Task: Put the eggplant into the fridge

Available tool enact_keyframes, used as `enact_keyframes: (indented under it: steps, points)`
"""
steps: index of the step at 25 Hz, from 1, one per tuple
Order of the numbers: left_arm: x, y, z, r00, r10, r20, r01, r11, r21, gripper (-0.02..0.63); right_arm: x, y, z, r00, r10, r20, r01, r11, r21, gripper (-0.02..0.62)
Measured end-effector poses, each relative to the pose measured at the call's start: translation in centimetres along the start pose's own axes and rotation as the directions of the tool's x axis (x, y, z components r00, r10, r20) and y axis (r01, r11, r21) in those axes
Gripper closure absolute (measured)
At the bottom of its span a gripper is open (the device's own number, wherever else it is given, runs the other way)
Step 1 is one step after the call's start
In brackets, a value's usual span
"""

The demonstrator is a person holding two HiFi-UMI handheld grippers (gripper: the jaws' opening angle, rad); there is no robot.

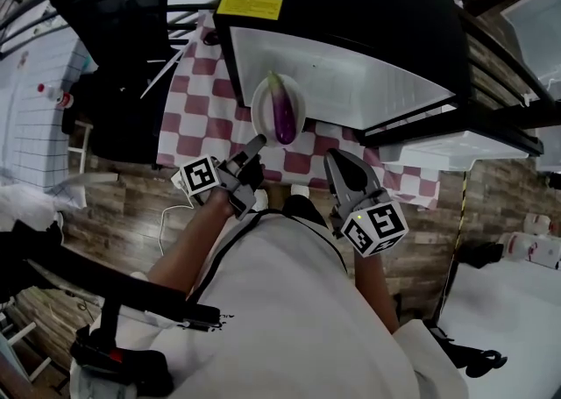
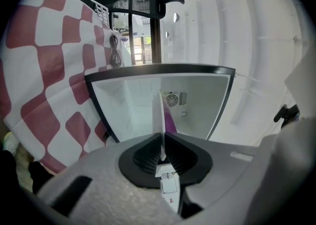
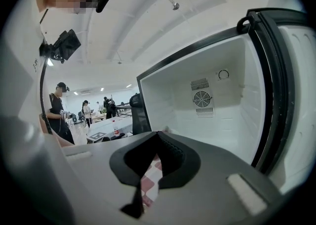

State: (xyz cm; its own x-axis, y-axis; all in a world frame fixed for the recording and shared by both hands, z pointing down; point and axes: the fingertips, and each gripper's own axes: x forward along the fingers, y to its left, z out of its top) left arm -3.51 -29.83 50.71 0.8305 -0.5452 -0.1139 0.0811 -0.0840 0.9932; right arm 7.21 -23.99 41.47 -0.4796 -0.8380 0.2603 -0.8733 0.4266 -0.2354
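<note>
Wood-plank floor (image 1: 114, 209), black office chair (image 1: 114, 20)

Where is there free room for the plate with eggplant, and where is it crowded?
The fridge interior below the fan vent looks bare. The checkered cloth left of the plate is free. Crowded: fridge mouth, where left tool holds plate and eggplant.

We see a glossy purple eggplant (image 1: 285, 115), its pale green stem end pointing into the fridge (image 1: 351, 73). It lies lengthwise on a white plate (image 1: 263, 106) at the fridge's mouth. The fridge is black outside and white inside, with its door open.
</note>
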Motion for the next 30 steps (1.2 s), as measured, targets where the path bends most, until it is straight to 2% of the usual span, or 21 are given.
enact_keyframes:
  steps: [9,17,30]
  points:
    - [2.0,2.0,0.9,0.999,0.006,0.031,-0.006,1.0,0.001,0.576,1.8,-2.5,1.7,0.996,0.085,-0.038,-0.086,0.996,-0.032,0.589]
    - [5.0,4.9,2.7,1.0,0.01,0.021,-0.01,1.0,0.013,0.577,3.4,-4.7,2.0,0.986,0.139,-0.095,-0.145,0.988,-0.051,0.589]
    - [8.0,9.7,6.4,0.998,0.01,0.056,-0.011,1.0,0.004,0.577,4.2,-6.4,1.5,0.981,0.134,-0.141,-0.143,0.988,-0.057,0.589]
